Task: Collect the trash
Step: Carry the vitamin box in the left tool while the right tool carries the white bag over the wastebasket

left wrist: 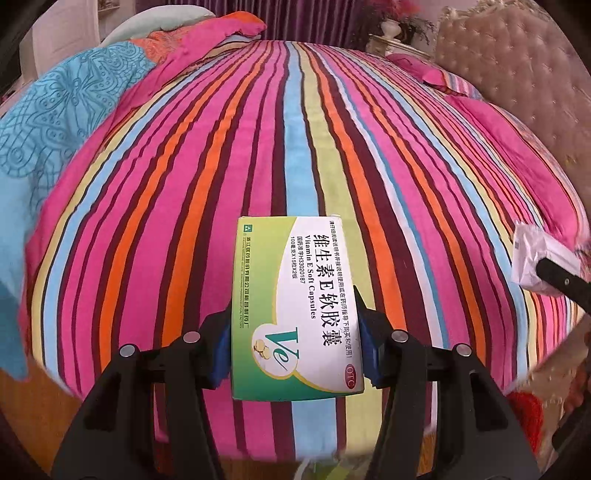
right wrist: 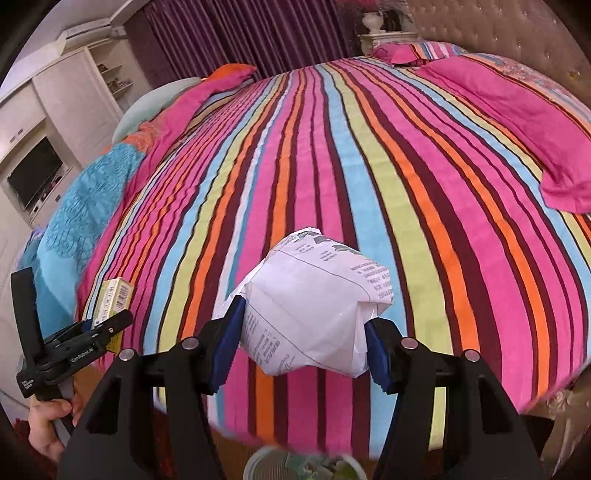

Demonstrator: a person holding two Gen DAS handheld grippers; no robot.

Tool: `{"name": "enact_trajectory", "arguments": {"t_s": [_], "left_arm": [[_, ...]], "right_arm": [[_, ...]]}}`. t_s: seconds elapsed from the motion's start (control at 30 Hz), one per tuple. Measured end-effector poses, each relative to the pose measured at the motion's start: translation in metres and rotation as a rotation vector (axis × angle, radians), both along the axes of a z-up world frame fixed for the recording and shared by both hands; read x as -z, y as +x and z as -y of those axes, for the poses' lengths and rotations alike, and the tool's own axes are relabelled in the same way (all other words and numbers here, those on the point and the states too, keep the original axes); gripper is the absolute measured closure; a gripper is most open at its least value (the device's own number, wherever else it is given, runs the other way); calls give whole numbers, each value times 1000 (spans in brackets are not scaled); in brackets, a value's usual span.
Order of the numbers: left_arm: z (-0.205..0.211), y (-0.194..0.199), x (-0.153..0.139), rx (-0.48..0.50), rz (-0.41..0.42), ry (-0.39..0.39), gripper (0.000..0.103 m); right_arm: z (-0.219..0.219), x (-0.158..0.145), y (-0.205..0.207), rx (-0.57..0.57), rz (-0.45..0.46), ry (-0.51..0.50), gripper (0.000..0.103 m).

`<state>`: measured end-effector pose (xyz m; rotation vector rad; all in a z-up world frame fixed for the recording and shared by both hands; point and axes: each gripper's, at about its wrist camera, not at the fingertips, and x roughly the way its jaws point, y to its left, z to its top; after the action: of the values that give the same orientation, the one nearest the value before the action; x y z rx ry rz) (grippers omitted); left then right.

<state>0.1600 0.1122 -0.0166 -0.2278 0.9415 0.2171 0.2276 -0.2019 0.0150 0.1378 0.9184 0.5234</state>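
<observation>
Bed w/ a striped sheet (left wrist: pixel 295 129) (pink, orange, blue, lime, maroon) fills both views. Blue patterned quilt (left wrist: pixel 48 122) bunched at its left edge, pink pillow (right wrist: pixel 517 122) on the right by the tufted headboard (left wrist: pixel 517 59). Purple curtains (right wrist: pixel 240 33) behind; TV (right wrist: pixel 35 171) in a white wall unit at far left.

The green and white box (left wrist: pixel 295 306) says "Vitamin E Soft Capsules", a big "Ve", a red "OTC" and big Chinese words. The left gripper (right wrist: pixel 107 325) says "GenRoboAI". The crumpled white paper (right wrist: pixel 314 306) has print too small to read.
</observation>
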Motion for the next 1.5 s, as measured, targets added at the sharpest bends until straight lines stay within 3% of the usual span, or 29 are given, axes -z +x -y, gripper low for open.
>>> {"name": "enact_trajectory", "arguments": {"t_s": [0.23, 0.43, 0.57, 0.83, 1.03, 1.17, 1.5], "left_arm": [[22, -57, 8, 53, -26, -2, 49], [45, -97, 24, 98, -81, -36, 49], [62, -116, 54, 121, -167, -95, 49], [83, -121, 103, 184, -325, -170, 49], [94, -120, 144, 230, -483, -247, 49], [102, -120, 171, 256, -595, -270, 49], [118, -117, 204, 271, -753, -268, 49]], "right_arm": [[14, 9, -63, -58, -47, 6, 47], [21, 36, -100, -82, -153, -11, 47], [22, 61, -116, -76, -262, -24, 47], [14, 129, -128, -85, -508, -140, 47], [2, 163, -113, -89, -628, -234, 47], [-9, 182, -111, -112, -682, -290, 47], [-20, 214, -120, -134, -779, -385, 47]]}}
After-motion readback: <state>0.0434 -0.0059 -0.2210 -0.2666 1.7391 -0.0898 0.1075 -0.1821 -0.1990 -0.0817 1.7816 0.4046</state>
